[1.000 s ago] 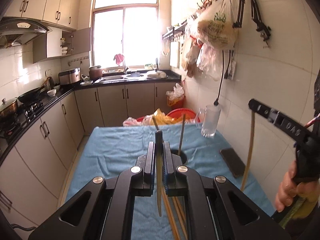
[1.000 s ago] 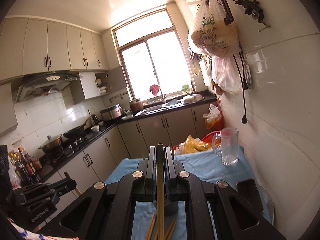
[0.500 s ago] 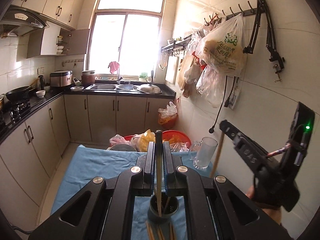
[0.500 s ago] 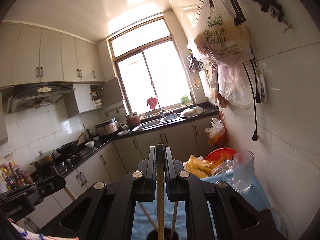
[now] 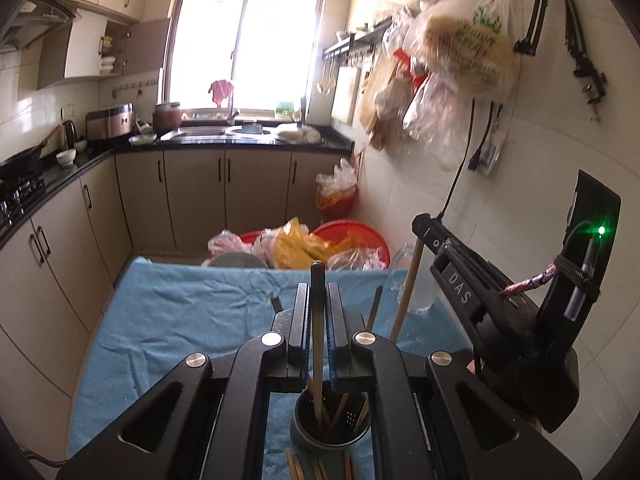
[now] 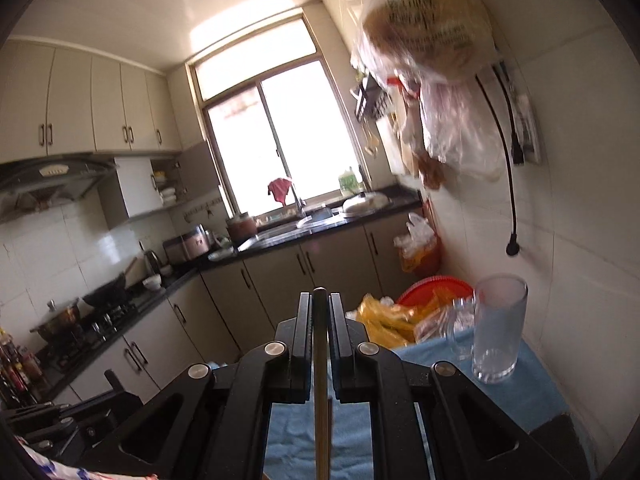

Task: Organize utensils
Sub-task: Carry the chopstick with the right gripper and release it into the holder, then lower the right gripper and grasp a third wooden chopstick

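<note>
One chopstick clamped in left tool, above holder.

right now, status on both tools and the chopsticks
Left tool shut on a chopstick, tip in the holder. Right tool shut on another chopstick. Nothing in the way.

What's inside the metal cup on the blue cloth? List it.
The metal cup holds several wooden chopsticks leaning at angles, and the chopstick gripped by the left gripper reaches into it. Its near inside is hidden by the rim.
</note>
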The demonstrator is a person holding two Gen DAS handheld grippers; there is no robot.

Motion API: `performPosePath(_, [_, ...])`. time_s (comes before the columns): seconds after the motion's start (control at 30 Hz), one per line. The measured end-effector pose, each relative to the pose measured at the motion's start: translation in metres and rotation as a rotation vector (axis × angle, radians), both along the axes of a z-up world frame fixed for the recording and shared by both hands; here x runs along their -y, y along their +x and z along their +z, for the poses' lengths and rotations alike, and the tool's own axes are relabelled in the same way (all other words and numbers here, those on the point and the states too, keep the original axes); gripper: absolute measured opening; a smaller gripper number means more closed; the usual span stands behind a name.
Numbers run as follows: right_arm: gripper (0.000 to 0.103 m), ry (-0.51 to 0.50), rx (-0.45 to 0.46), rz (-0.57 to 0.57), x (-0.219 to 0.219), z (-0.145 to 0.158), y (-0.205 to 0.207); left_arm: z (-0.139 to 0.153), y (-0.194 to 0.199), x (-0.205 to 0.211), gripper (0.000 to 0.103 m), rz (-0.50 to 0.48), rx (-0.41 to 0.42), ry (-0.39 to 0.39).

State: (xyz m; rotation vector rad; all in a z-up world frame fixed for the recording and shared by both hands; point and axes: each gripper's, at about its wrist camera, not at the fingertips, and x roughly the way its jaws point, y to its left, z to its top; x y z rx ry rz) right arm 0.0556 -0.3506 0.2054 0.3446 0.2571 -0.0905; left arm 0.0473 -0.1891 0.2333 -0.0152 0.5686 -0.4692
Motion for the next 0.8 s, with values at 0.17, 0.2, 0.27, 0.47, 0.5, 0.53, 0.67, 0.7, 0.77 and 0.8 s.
performPosePath(0.17, [0.008, 0.018, -0.066, 0.008, 0.002, -0.027, 0.005, -0.018, 0.007, 0.000, 0.007, 0.007, -0.037, 0.014])
performPosePath(0.2, [0.008, 0.022, -0.079, 0.011, 0.003, -0.032, 0.007, -0.019, 0.007, 0.000, 0.007, 0.009, -0.043, 0.014])
performPosePath(0.27, [0.008, 0.022, -0.096, 0.020, 0.003, -0.037, 0.009, -0.021, 0.008, -0.002, 0.007, 0.017, -0.049, 0.015])
performPosePath(0.47, [0.026, 0.025, -0.114, 0.032, 0.006, -0.036, 0.010, -0.012, 0.001, -0.015, 0.024, 0.027, -0.055, -0.002])
performPosePath(0.5, [0.031, 0.031, -0.109, 0.030, 0.008, -0.033, 0.006, -0.009, -0.001, -0.018, 0.031, 0.031, -0.051, -0.009])
performPosePath(0.53, [0.032, 0.033, -0.102, 0.028, 0.009, -0.029, 0.002, -0.006, -0.005, -0.022, 0.033, 0.034, -0.044, -0.017])
performPosePath(0.67, [0.038, 0.017, -0.072, 0.020, 0.012, -0.011, -0.022, 0.008, -0.029, -0.040, 0.039, 0.051, -0.004, -0.025])
performPosePath(0.7, [0.041, 0.013, -0.065, 0.019, 0.012, -0.006, -0.031, 0.011, -0.036, -0.045, 0.041, 0.056, 0.006, -0.025])
performPosePath(0.77, [0.047, 0.007, -0.061, 0.021, 0.014, -0.001, -0.050, 0.015, -0.051, -0.056, 0.044, 0.064, 0.020, -0.028])
performPosePath(0.8, [0.050, 0.001, -0.064, 0.022, 0.013, 0.001, -0.060, 0.015, -0.061, -0.064, 0.046, 0.071, 0.025, -0.031])
